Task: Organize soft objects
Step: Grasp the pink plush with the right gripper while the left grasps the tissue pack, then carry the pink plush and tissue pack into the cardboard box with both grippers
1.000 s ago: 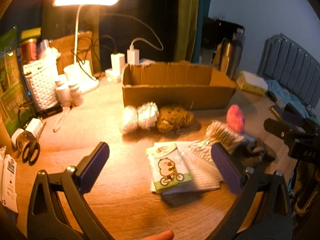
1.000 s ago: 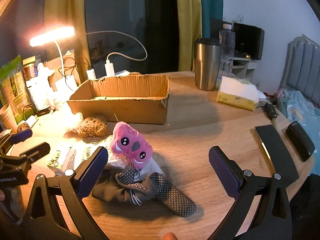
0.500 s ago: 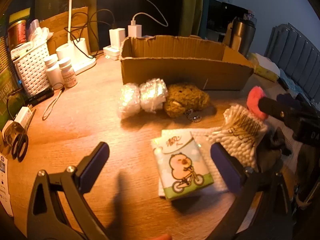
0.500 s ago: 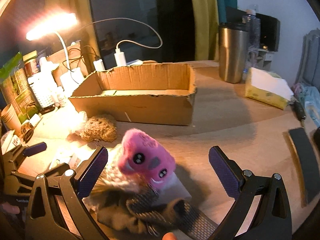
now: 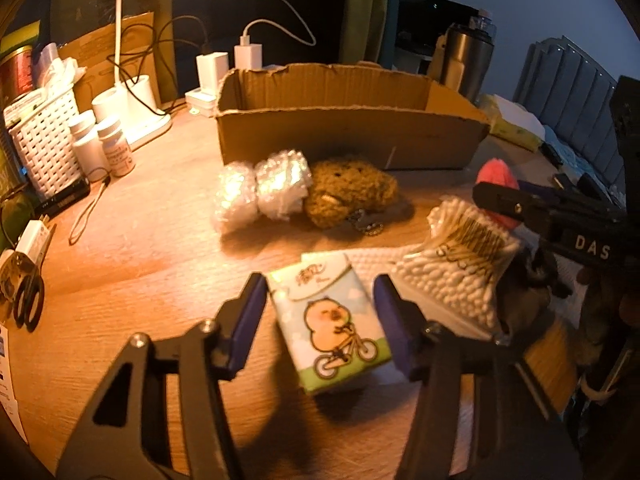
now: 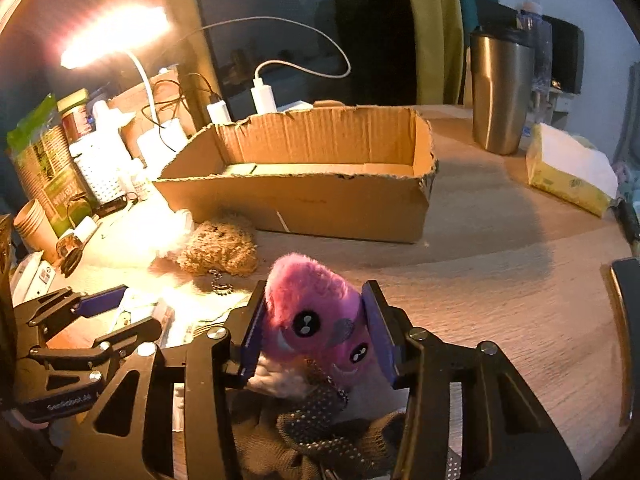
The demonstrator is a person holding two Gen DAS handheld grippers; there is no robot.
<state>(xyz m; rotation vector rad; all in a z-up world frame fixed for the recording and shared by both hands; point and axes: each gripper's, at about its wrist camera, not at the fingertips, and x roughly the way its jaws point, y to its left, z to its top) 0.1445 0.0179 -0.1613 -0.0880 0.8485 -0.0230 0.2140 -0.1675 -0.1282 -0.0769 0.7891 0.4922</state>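
My left gripper (image 5: 322, 320) is shut on a tissue pack (image 5: 330, 324) printed with a chick on a bicycle, low over the wooden desk. My right gripper (image 6: 316, 328) is shut on a pink plush toy (image 6: 316, 312), which rests on a grey dotted sock (image 6: 320, 436). An open cardboard box (image 5: 348, 120) stands behind; it also shows in the right wrist view (image 6: 304, 176), its visible floor bare. A brown knitted toy (image 5: 348, 196), two bubble-wrap rolls (image 5: 264, 192) and a bag of cotton swabs (image 5: 460, 264) lie in front of the box.
A desk lamp (image 6: 116, 32), white basket (image 5: 44, 136), pill bottles (image 5: 108, 148), chargers with cables (image 5: 248, 52) and scissors (image 5: 28, 300) crowd the left. A steel tumbler (image 6: 500, 92) and a yellow tissue box (image 6: 568, 172) stand at the right.
Both grippers came down and closed: the left onto the tissue pack, the right onto the pink plush toy.
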